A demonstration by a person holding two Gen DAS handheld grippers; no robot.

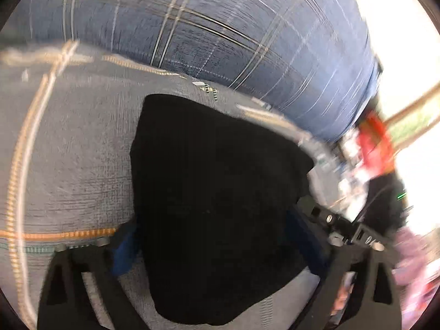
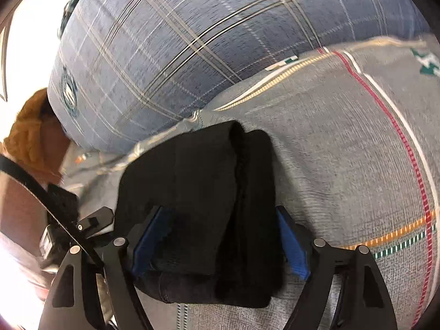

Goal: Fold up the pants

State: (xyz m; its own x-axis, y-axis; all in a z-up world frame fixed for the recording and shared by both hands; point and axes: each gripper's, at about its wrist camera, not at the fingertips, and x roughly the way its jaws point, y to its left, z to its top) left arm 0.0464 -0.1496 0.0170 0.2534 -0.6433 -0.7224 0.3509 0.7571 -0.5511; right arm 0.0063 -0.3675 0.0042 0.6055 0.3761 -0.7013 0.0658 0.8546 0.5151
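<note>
Black folded pants [image 2: 209, 209] lie on grey striped bedding [image 2: 343, 165]; left tongs [image 1: 217, 242] and right tongs [image 2: 220, 244] spread wide, straddling them.

The pants [image 2: 209, 209] are black, folded into a compact, thick rectangular bundle with several layers stacked. A rolled fold runs along the top, and a seam line shows lengthwise down the middle. In the left wrist view they [image 1: 220, 203] appear as a dark, featureless mass.
</note>
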